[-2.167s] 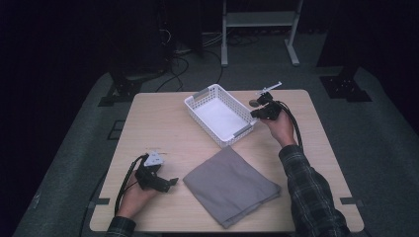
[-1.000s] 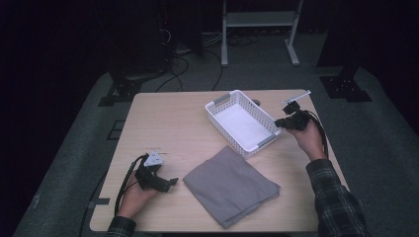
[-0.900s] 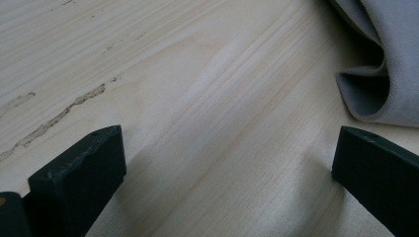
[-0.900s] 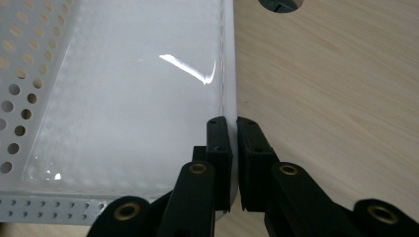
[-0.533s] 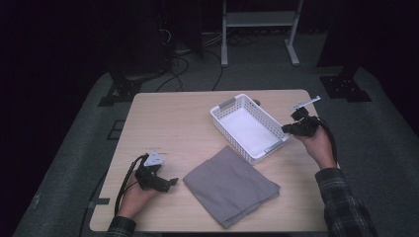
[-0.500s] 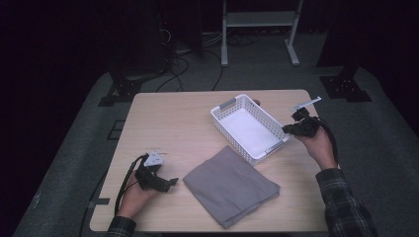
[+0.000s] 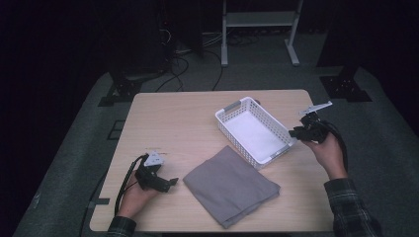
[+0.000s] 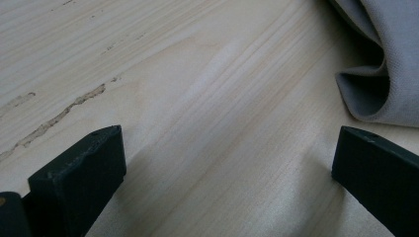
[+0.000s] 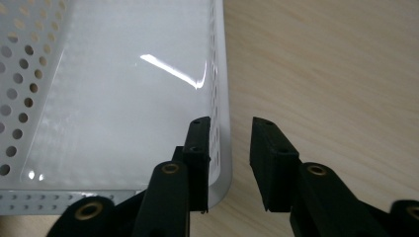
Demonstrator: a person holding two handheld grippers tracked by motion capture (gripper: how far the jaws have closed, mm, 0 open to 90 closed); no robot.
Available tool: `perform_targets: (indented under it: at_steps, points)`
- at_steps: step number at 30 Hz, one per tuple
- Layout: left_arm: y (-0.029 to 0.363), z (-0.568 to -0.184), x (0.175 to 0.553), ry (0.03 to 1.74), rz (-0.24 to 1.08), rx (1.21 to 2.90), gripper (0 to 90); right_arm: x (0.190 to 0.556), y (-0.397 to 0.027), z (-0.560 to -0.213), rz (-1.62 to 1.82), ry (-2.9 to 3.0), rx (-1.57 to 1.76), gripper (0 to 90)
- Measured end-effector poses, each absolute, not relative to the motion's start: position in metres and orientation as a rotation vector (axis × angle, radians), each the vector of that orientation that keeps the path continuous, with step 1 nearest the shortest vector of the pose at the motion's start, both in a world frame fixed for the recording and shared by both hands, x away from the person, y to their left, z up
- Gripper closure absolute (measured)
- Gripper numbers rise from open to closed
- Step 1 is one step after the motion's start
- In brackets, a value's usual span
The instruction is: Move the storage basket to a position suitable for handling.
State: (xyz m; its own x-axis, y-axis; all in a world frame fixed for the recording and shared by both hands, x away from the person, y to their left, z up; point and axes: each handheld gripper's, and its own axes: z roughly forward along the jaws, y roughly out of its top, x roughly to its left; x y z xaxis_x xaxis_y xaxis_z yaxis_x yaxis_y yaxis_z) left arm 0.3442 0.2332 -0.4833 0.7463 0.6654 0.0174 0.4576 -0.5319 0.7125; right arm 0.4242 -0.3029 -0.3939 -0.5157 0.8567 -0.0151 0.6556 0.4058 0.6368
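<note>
High view: a pale wooden table point(image 7: 188, 118) stands in a dark room, on grey carpet with cables and a metal stand behind it. The person's left hand point(image 7: 136, 195) rests near the table's front left corner, holding the left gripper point(image 7: 168, 181) low and pointing right, toward a folded grey cloth point(image 7: 231, 186) lying just beside it at the front centre. The right forearm, in a plaid sleeve, comes in from the lower right. Its hand point(image 7: 327, 150) holds the right gripper point(image 7: 292, 133) at the near right corner of a white perforated basket point(image 7: 228, 109), which sits at an angle on the right half of the table, just beyond the cloth.

Left gripper view: the two black jaws stand wide apart over bare wood, with nothing between them. A curled fold of the cloth point(image 8: 380, 59) lies ahead at the upper right.

Right gripper view: the jaws straddle the basket's point(image 9: 223, 98) rounded corner wall, one inside and one outside. They have just been opening; a clear gap shows between the outer jaw and the wall, so the rim is no longer pinched. The basket is empty, with a glossy white floor.
</note>
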Motion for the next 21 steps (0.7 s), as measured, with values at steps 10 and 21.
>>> perform_targets:
  at_steps: [10, 21]
  points:
    - [0.233, -0.483, 0.344, 0.842, 0.373, 2.223, 0.0, 0.399, -0.271, -0.373, 0.956, 2.325, 1.253, 60.9]
    - [0.233, -0.483, 0.344, 0.844, 0.374, 2.222, 0.0, 0.395, -0.219, -0.379, 1.051, 2.416, 1.151, 58.3]
